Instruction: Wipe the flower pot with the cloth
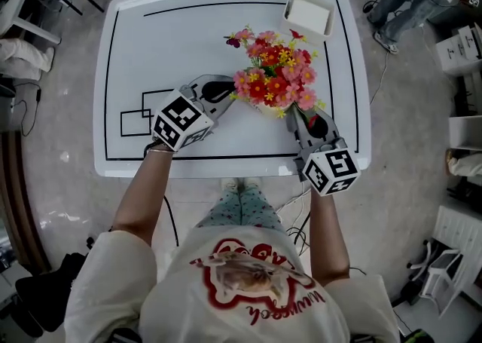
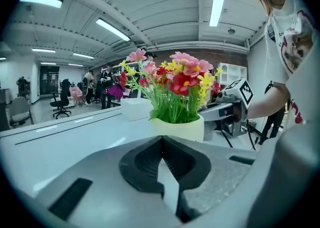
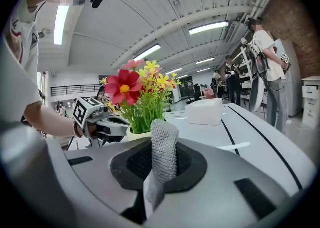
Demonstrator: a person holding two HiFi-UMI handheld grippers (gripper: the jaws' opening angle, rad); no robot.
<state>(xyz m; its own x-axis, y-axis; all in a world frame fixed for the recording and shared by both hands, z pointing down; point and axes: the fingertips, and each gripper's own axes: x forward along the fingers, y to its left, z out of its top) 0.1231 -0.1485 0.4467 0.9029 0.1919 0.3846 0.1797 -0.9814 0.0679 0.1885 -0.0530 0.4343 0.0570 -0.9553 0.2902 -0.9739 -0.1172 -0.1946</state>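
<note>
Indoors, flower pot [image 2: 180, 129] on white table [image 1: 188, 47]

- The table [image 1: 151, 40] is bare along its left edge and far-left corner, with open room beside my left gripper [image 1: 223, 93].
- The flower pot [image 2: 182, 128] stands toward the near edge, and its blooms [image 1: 275, 74] overhang it.
- A white box [image 1: 309, 15] fills the far-right corner.
- My right gripper [image 1: 300, 117] crowds the pot's near-right side.
</note>
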